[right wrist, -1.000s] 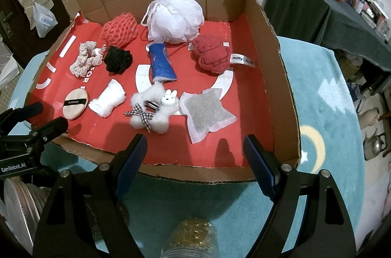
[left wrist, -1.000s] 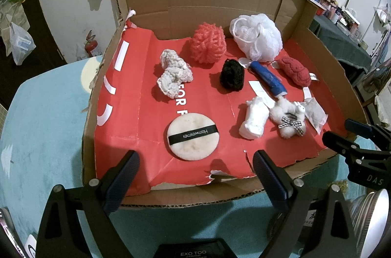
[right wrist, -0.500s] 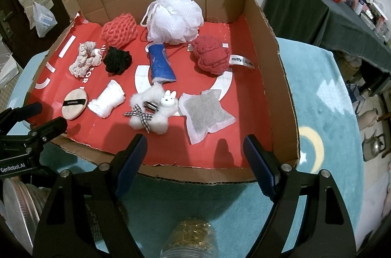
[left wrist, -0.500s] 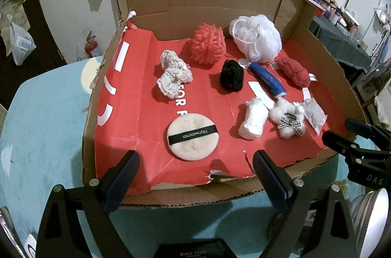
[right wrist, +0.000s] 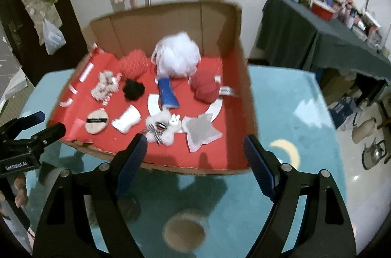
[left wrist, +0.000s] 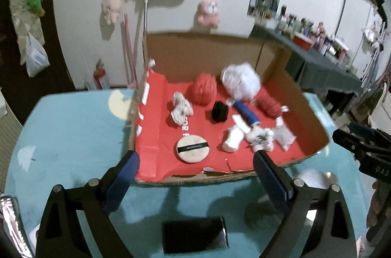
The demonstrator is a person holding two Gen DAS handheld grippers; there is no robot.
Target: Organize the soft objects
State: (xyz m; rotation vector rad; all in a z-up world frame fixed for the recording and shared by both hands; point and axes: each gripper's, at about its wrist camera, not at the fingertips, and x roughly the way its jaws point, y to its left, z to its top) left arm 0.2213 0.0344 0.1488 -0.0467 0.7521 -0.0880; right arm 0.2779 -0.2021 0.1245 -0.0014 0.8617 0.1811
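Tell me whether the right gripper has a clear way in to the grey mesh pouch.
Probably yes. The right gripper is open and holds nothing, and the grey mesh pouch lies just beyond it near the low front edge of the cardboard box, with nothing on top.

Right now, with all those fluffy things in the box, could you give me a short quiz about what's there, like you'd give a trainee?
1. True or false: the left gripper holds the round powder puff.
2. Which lies nearest the cardboard box's back wall? A) white mesh sponge B) grey sachet C) blue roll
3. Fill in: the small bunny toy lies between the white sock and the ____.

Key: 1 false; 2 A; 3 grey sachet.
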